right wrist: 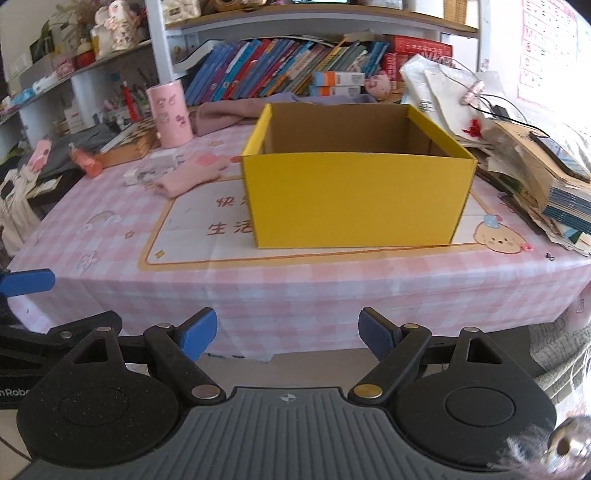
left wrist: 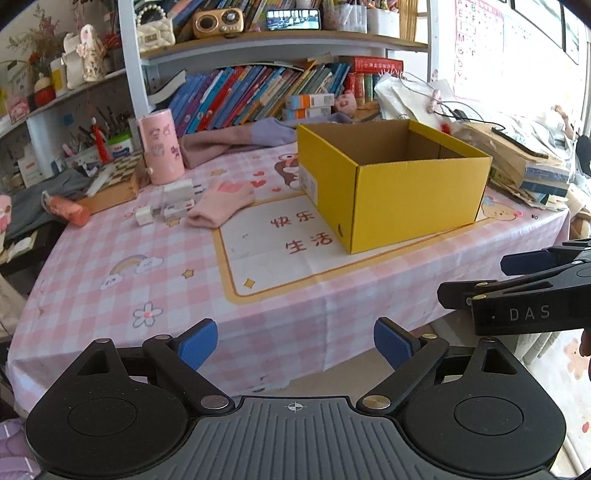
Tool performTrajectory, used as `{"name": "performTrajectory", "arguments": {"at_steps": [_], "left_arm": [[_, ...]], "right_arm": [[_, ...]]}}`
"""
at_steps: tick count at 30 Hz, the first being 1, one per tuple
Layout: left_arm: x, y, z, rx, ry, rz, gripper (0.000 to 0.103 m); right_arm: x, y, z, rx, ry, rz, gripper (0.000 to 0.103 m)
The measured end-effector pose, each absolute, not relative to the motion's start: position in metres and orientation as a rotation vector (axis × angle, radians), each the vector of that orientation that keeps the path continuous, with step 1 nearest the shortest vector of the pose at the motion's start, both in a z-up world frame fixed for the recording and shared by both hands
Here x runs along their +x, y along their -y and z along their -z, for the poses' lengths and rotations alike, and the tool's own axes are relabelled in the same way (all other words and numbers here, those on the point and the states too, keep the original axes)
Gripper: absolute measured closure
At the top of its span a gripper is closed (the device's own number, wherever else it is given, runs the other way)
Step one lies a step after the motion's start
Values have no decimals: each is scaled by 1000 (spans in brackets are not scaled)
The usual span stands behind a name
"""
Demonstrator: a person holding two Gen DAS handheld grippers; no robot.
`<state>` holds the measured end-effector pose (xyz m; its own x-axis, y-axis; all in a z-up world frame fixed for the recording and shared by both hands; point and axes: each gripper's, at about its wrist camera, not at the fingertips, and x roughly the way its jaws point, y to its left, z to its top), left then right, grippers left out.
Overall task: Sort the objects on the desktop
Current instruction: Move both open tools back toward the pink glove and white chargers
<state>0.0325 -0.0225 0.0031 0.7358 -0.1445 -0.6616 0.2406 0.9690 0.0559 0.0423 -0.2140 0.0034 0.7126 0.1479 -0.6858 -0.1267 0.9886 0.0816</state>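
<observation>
Both the left gripper (left wrist: 295,343) and the right gripper (right wrist: 288,334) stand apart, empty, before a corrugated yellow box (right wrist: 354,177); only the left view shows the sticker (left wrist: 308,182) on the box's side.

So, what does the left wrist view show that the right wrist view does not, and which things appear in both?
Only the left wrist view shows the gold radio and the phone on the top shelf, plus the label on the yellow box's left side.

Only the right wrist view shows the box's long front wall square on, and the bear face printed at the cloth's right corner in full.

Both show the open yellow box, the pink cup, the pink glove, and both claws, left claw and right claw, open with nothing between the pads.
</observation>
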Motion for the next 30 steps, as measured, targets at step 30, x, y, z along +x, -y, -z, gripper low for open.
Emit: {"name": "performTrajectory", "arguments": {"at_steps": [30], "left_arm": [[21,-40,0,79,-746,97,9]], "right_arm": [[45,151,2,-29,-788,-273,20]]}}
